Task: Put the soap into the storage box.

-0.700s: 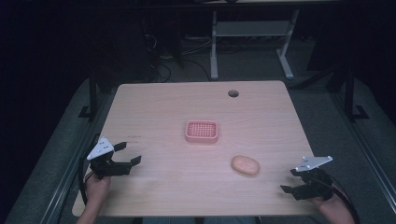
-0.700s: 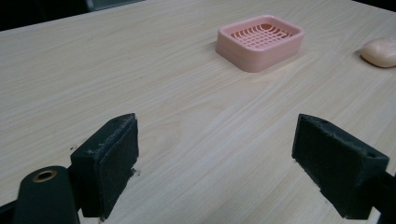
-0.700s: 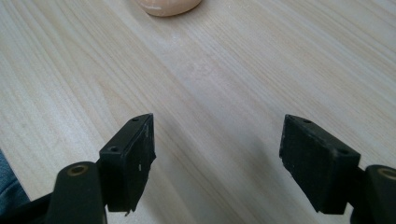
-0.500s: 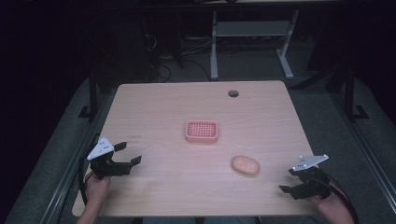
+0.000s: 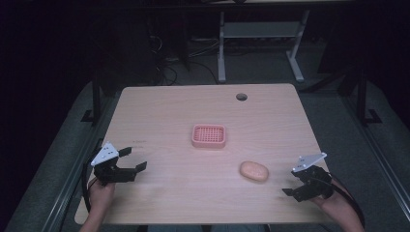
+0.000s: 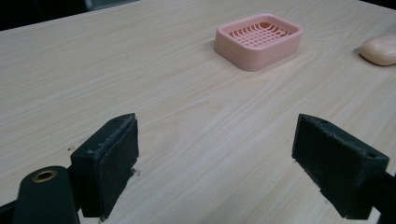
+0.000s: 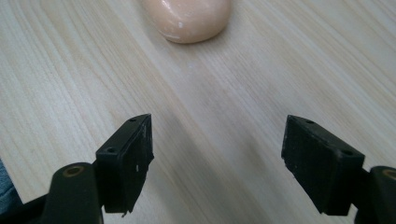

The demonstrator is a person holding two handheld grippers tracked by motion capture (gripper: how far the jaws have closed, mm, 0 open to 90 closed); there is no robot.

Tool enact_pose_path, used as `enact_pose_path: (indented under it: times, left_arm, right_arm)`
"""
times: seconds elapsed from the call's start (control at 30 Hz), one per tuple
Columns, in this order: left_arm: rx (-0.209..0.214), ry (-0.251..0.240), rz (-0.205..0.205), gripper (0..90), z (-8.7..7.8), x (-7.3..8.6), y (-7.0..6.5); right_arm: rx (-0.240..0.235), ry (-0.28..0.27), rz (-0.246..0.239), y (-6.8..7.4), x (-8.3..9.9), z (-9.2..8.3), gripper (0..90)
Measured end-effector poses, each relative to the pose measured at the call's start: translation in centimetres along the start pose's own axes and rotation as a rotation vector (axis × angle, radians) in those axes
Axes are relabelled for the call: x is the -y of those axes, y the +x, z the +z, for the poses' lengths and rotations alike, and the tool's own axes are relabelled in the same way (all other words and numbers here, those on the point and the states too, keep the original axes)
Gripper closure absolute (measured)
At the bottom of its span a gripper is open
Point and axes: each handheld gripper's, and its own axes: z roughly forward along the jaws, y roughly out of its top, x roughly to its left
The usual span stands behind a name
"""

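Soap bar waits on the table, right gripper lined up on it with jaws wide.

The peach soap bar (image 5: 254, 170) lies flat on the wooden table (image 5: 159, 116), front right of centre, well apart from the pink soap dish (image 5: 209, 136) that sits empty near the middle. Since the earlier high views almost nothing has shifted: soap and dish lie where they were, and the right gripper (image 5: 297, 186) has only edged slightly, so the reach has probably just begun. That gripper hovers near the soap on its right, low over the wood; in the right gripper view the soap (image 7: 187, 18) sits straight ahead of the spread jaws, not yet between them. The left gripper (image 5: 136, 160) rests by the table's front left edge, jaws also wide and empty, facing the dish (image 6: 258, 39).
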Motion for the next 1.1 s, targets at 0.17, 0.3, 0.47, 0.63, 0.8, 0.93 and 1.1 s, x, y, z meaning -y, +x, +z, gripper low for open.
enact_pose_path:
  times: [0.17,0.3,0.47,0.63,0.8,0.93,1.1]
  left_arm:
    - [0.002,0.002,0.005,14.3,0.0,0.0,0.0]
    - [0.003,0.002,0.008,14.3,0.0,-0.1,0.0]
    - [0.004,0.001,0.007,14.3,0.0,-0.1,-0.1]
    - [0.004,0.000,0.005,14.3,-0.1,-0.1,-0.1]
    - [0.004,-0.001,0.007,14.3,0.0,-0.1,-0.1]
    - [0.002,0.001,0.006,14.3,-0.1,-0.1,0.0]
    - [0.000,-0.002,0.002,14.3,-0.1,-0.1,0.0]
  right_arm:
    - [-0.012,0.017,-0.018,0.0,-0.9,0.2,24.3]
    - [-0.016,0.029,-0.038,0.1,-1.7,0.3,24.0]
    - [-0.021,0.046,-0.059,0.2,-2.7,0.5,24.0]
    - [-0.024,0.062,-0.086,0.4,-3.7,0.8,23.9]
    - [-0.027,0.067,-0.122,0.3,-4.6,1.1,23.8]
    - [-0.033,0.073,-0.137,0.4,-5.3,1.3,23.6]
    - [-0.037,0.087,-0.157,0.6,-6.2,1.5,23.7]
